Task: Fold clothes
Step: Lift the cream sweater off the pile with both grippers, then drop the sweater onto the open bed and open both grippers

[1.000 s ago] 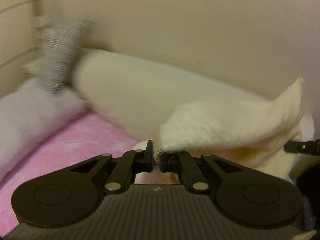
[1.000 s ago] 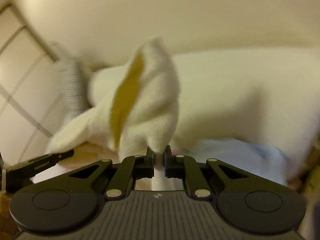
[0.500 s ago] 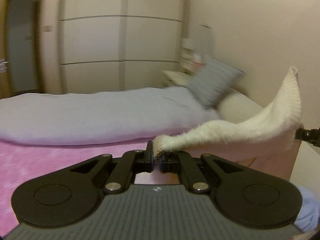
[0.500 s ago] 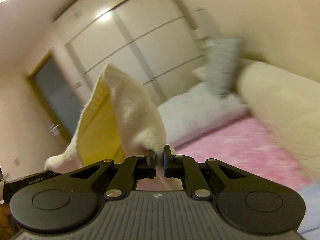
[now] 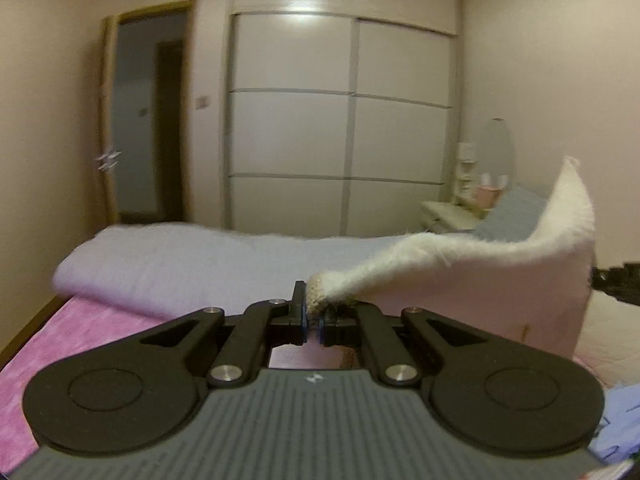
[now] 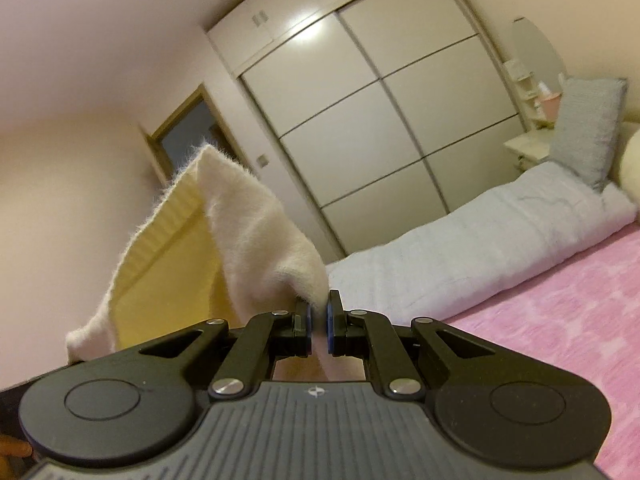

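So both grippers have swung round from facing the wall to facing the wardrobe (image 5: pixel 340 128), carrying the cream fuzzy garment (image 5: pixel 460 256) up off the pink bedspread (image 5: pixel 80 332). The left gripper (image 5: pixel 314 320) is clamped tight on one corner, the right gripper (image 6: pixel 318 326) pinched on another, so the garment hangs stretched in the air between them above the bed. Looks like it's being turned to lay out flat before any fold happens. No readable writing, just a small logo on each gripper body.

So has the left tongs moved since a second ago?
Yes. The left tongs, shut on the fuzzy white garment, swung from the cream headboard wall toward the wardrobe.
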Tool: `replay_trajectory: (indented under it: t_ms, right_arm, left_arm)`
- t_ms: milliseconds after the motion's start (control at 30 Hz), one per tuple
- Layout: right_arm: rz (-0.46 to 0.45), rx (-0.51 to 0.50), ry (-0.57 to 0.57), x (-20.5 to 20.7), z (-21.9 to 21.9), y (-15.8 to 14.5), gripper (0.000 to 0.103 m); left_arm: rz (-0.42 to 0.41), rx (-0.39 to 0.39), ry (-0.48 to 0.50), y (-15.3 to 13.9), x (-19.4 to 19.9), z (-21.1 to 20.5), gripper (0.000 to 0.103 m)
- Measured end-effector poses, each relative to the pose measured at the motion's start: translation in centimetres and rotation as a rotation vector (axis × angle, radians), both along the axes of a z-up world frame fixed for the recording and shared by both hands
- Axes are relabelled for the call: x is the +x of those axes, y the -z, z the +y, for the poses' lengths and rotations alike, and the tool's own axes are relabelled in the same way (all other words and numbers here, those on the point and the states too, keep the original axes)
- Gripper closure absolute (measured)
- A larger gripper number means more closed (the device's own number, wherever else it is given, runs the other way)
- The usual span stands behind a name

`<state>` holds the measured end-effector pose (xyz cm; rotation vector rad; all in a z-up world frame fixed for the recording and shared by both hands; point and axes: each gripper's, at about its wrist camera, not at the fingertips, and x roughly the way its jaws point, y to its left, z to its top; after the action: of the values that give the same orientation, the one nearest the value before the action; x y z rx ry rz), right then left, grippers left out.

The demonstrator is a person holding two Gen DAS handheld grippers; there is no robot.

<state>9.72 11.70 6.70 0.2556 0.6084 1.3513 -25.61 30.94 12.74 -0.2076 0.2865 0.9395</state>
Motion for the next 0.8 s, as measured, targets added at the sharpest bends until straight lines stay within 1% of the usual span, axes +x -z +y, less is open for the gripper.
replay_trajectory:
  t_ms: [100,133,167,200,233,267,300,333,367,400,433,467,500,533,567,600,700,767,800]
  right_arm:
    - [-0.006,-0.086,-0.033,-3.9,3.4,-0.6,0.095]
    - [-0.018,-0.125,-0.050,-5.1,4.7,-0.5,0.095]
    - [-0.040,-0.181,-0.069,-6.2,6.2,0.1,0.095]
    - [-0.065,-0.243,-0.089,-7.1,7.8,0.9,0.094]
    - [-0.080,-0.322,-0.112,-8.0,9.4,1.8,0.094]
    - [-0.092,-0.422,-0.141,-8.9,11.1,3.2,0.090]
    - [-0.105,-0.496,-0.143,-10.0,12.2,4.7,0.085]
    - [-0.119,-0.559,-0.135,-11.4,13.0,6.2,0.077]
    - [-0.125,-0.616,-0.122,-12.0,13.6,7.8,0.063]
    - [-0.129,-0.671,-0.108,-12.4,14.1,9.4,0.052]
    - [-0.120,-0.701,-0.100,-12.7,14.1,10.6,0.049]
    - [-0.107,-0.723,-0.094,-13.0,14.0,11.6,0.046]
    - [-0.092,-0.741,-0.094,-13.4,13.5,12.4,0.044]
    - [-0.078,-0.753,-0.094,-13.4,13.0,13.0,0.044]
    - [-0.065,-0.760,-0.096,-13.2,12.5,13.6,0.042]
    - [-0.057,-0.765,-0.098,-13.4,11.8,13.9,0.038]
    - [-0.040,-0.782,-0.105,-14.3,9.5,14.8,0.035]
    - [-0.032,-0.794,-0.114,-14.6,8.2,15.5,0.031]
    - [-0.029,-0.800,-0.119,-14.8,7.6,15.8,0.030]
  left_arm:
    - [0.060,-0.041,-0.074,1.1,-2.5,2.6,0.100]
    - [0.086,-0.063,-0.100,1.9,-3.5,3.2,0.100]
    - [0.113,-0.103,-0.129,3.0,-4.3,4.4,0.099]
    - [0.139,-0.143,-0.158,4.2,-5.1,5.6,0.096]
    - [0.180,-0.192,-0.193,6.1,-4.5,6.6,0.093]
    - [0.228,-0.242,-0.222,8.0,-4.8,7.7,0.091]
    - [0.275,-0.283,-0.252,10.1,-5.1,8.8,0.088]
    - [0.322,-0.325,-0.282,12.3,-5.3,9.8,0.082]
    - [0.370,-0.371,-0.297,14.6,-5.0,10.4,0.081]
    - [0.407,-0.408,-0.312,16.5,-5.0,10.6,0.081]
    - [0.444,-0.445,-0.327,18.4,-5.1,10.9,0.079]
    - [0.472,-0.468,-0.316,19.7,-5.3,10.5,0.078]
    - [0.500,-0.491,-0.303,21.1,-5.6,10.1,0.074]
    - [0.511,-0.508,-0.302,21.8,-6.0,9.8,0.070]
    - [0.522,-0.524,-0.301,22.5,-6.4,9.6,0.068]
    - [0.532,-0.541,-0.300,23.2,-6.8,9.3,0.066]
    - [0.557,-0.571,-0.284,24.3,-6.5,6.9,0.061]
    - [0.565,-0.583,-0.266,24.8,-6.1,4.6,0.057]
    - [0.567,-0.588,-0.258,24.8,-6.0,3.2,0.053]
